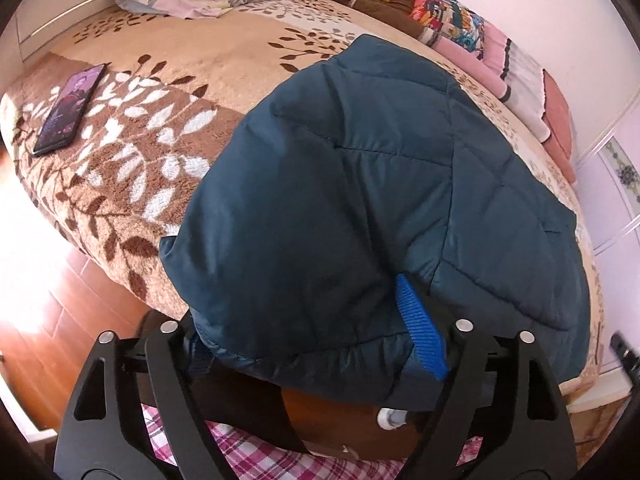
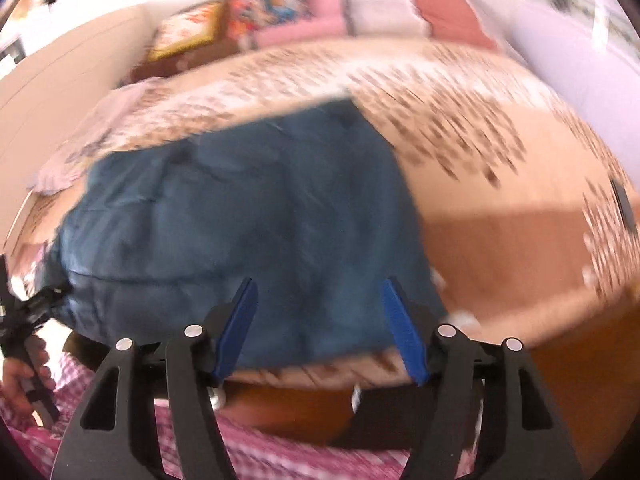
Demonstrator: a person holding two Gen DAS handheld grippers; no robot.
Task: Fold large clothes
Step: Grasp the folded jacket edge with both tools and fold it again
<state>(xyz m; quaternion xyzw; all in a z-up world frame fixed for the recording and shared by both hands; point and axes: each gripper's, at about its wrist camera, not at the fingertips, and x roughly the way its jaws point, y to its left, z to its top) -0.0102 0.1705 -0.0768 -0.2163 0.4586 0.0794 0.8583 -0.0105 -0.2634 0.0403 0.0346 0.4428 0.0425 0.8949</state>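
Left gripper (image 1: 316, 344): jaws spread wide, jacket (image 1: 380, 200) edge draped between them; whether it is pinched cannot be told. Right gripper (image 2: 320, 328): jaws apart, empty, view blurred. Jacket lies folded at the bed's (image 1: 132, 168) near edge. Judged: a fold being laid down. Next: free the left, flatten the bundle.

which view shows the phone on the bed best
The left wrist view. The phone lies flat and sharp on the leaf-patterned blanket, left of the blue jacket, screen lit. In the right wrist view it is only a dark blurred sliver at the far right edge.
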